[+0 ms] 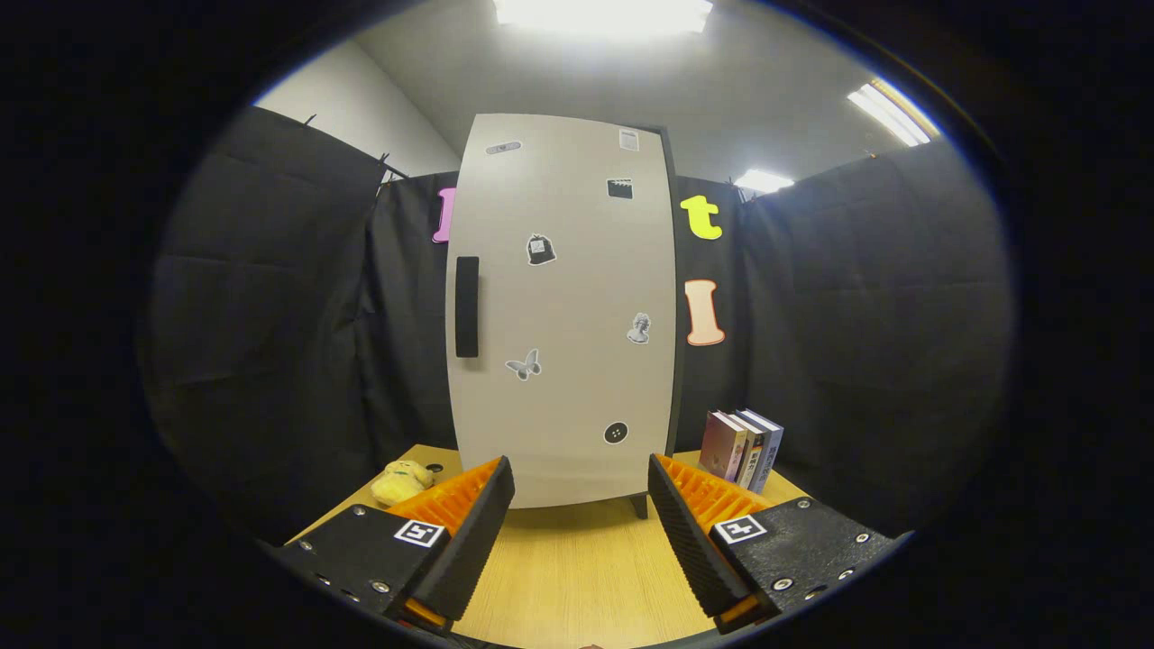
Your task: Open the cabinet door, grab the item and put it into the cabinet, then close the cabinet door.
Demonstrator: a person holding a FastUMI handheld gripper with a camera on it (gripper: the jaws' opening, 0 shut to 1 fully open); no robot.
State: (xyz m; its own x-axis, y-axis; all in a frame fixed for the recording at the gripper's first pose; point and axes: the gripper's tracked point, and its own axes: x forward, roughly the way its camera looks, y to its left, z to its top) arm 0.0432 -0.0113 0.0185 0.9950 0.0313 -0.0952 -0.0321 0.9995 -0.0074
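Observation:
A tall pale cabinet (563, 306) stands on the wooden table (577, 568) straight ahead of my fingers, its door shut. A black vertical handle (466, 306) sits on the door's left side, and several small stickers dot the door. A yellow plush toy (401, 480) lies on the table to the left of the cabinet, just beyond my left finger. My gripper (581, 482) is open, held back from the cabinet with nothing between its fingers.
Three books (741, 447) stand upright to the right of the cabinet, beyond my right finger. Black cloth walls close in the booth on both sides and behind. Bare tabletop lies between my fingers and the cabinet's foot.

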